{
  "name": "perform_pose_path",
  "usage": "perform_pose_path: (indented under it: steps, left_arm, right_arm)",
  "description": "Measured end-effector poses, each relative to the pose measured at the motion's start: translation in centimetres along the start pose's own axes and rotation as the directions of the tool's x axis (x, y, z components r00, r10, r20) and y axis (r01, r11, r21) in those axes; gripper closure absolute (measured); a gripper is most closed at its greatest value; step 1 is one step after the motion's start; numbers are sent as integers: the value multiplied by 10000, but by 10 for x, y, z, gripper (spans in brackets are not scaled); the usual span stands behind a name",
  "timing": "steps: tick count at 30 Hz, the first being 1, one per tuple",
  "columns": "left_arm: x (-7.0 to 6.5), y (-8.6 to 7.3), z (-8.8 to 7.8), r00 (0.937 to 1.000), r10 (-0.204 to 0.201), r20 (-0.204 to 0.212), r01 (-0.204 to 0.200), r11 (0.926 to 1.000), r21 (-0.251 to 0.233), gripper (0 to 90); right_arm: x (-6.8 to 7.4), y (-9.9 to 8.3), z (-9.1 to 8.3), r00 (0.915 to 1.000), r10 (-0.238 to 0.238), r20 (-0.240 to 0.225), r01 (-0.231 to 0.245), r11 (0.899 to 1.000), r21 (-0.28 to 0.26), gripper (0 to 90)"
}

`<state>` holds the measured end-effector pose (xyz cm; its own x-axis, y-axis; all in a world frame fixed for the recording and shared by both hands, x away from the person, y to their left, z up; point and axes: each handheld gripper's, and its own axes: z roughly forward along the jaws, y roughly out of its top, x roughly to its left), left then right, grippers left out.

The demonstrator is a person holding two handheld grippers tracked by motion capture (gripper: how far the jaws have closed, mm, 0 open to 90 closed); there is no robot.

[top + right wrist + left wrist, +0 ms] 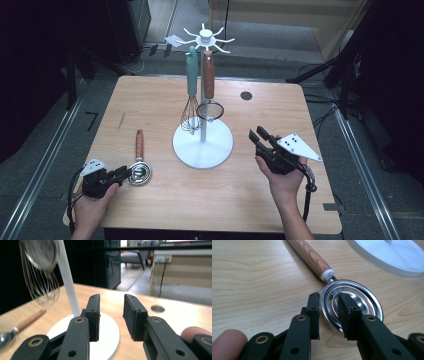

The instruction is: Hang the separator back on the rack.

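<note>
The left gripper (pixel 329 315) straddles the near rim of the ladle (pixel 352 303), jaws either side of the rim, not pressing. The ladle lies flat at the table's (pixel 160 210) near left: shiny round steel bowl towards the person, long wood-grain handle pointing away. The right gripper (pixel 111 315) is empty, its jaws apart. Beyond stands a white rack (pixel 203 145) with a round base, bearing a wire whisk (pixel 190 117) and a mesh strainer (pixel 209 110).
</note>
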<state>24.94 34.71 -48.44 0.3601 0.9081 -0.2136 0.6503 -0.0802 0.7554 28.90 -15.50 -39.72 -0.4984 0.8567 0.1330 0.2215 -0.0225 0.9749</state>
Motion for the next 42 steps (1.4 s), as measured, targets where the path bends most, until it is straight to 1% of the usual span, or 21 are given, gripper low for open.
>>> perform_pose_path:
  steps: [2, 5, 7, 9, 12, 15, 17, 18, 19, 20, 25, 30, 33, 35, 39, 41, 42]
  left_arm:
    - [-1, 0, 0, 10000, 44, -79, -44, 10000, 39, 783]
    - [-1, 0, 1, 9999, 148, -37, -148, 9998, 161, 815]
    - [-2, 0, 2, 9998, 192, -35, -191, 9996, 227, 818]
    - [-3, 0, 2, 9999, 156, -26, -155, 9995, 280, 818]
    - [-4, 0, 1, 9999, 123, 58, -125, 9994, 337, 817]
    - [-6, -1, 0, 9998, 208, 69, -211, 9988, 443, 816]
    - [-8, -1, 0, 9997, 223, 133, -230, 9984, 513, 815]
    - [-8, -1, 0, 9995, 179, 279, -194, 9982, 570, 814]
    - [-10, -1, 0, 9991, 143, 409, -167, 9981, 588, 811]
    - [-12, -1, 1, 9985, 244, 480, -275, 9976, 639, 809]
    - [-24, -2, 4, 9966, 572, 599, -619, 9948, 806, 801]
    - [-35, -5, 5, 9937, 795, 791, -867, 9920, 921, 800]
    - [-41, -7, 3, 9924, 878, 857, -960, 9906, 973, 800]
    - [-44, -8, 2, 9913, 890, 971, -985, 9903, 979, 801]
    - [-51, -10, 0, 9891, 1012, 1073, -1117, 9891, 962, 805]
    - [-52, -9, 0, 9876, 1070, 1152, -1175, 9892, 878, 778]
    - [-52, -8, -1, 9881, 1012, 1159, -1100, 9913, 727, 740]
  right_arm:
    - [-2, -11, -3, 10000, -23, 11, 22, 9997, 229, 677]
    - [-5, -26, -8, 9998, 198, 36, -199, 9985, 504, 675]
    - [-8, -35, -10, 9996, 249, 123, -258, 9962, 832, 674]
    - [-8, -42, -14, 9991, 413, 111, -422, 9943, 981, 672]
    - [-6, -51, -19, 9988, 482, 105, -491, 9908, 1258, 667]
    - [-2, -59, -24, 9986, 528, 86, -535, 9874, 1486, 662]
    - [0, -65, -26, 9986, 530, 38, -529, 9846, 1666, 658]
    - [1, -67, -28, 9985, 540, 18, -534, 9829, 1762, 656]
    - [2, -69, -29, 9985, 539, 23, -534, 9818, 1821, 656]
    - [3, -70, -31, 9984, 564, 35, -561, 9812, 1844, 655]
    - [8, -75, -37, 9971, 762, 46, -757, 9778, 1952, 654]
    - [14, -80, -34, 9970, 760, -130, -715, 9743, 2135, 653]
    - [17, -81, -30, 9974, 672, -278, -597, 9751, 2134, 653]
    - [19, -82, -28, 9974, 645, -329, -558, 9744, 2178, 653]
    - [24, -83, -26, 9972, 588, -466, -471, 9739, 2219, 653]
    - [26, -83, -25, 9970, 556, -531, -425, 9740, 2227, 653]
    - [27, -84, -24, 9970, 533, -560, -394, 9737, 2244, 653]
